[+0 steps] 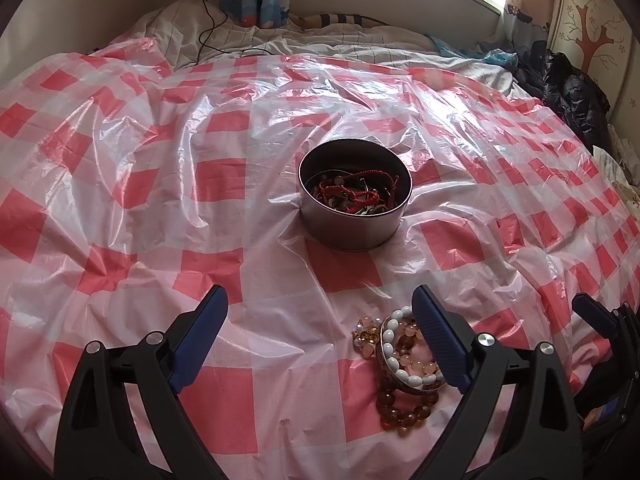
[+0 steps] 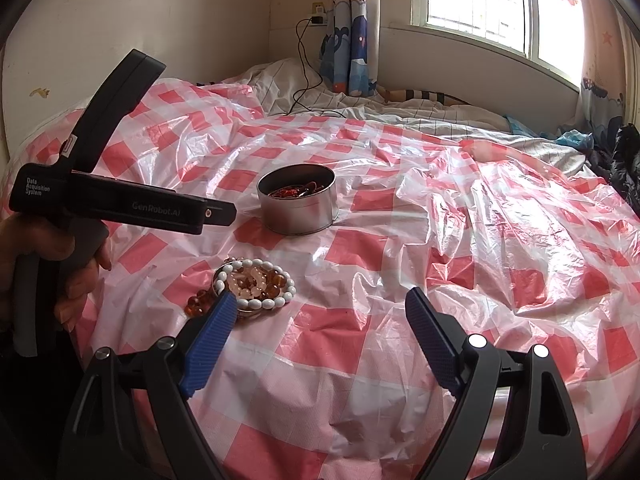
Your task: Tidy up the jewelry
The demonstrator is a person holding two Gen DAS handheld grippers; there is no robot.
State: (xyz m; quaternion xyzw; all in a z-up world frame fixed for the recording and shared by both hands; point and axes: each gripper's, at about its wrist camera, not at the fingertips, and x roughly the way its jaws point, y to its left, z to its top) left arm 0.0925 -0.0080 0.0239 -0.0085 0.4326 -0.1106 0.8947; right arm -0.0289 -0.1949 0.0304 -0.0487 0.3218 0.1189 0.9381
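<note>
Wide red-and-white checked plastic sheeting (image 1: pixel 160 184) covered the bed, bare to the right. Mid-sheet sat a round metal tin (image 1: pixel 355 200) of red cords; nearer lay a heap of beaded bracelets (image 1: pixel 404 364). Both the left gripper (image 1: pixel 320 344) and right gripper (image 2: pixel 316 344) gaped empty.

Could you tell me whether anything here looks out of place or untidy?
Yes: a heap of beaded bracelets lies tangled on the checked plastic sheet, outside the round tin that holds other jewelry.
</note>
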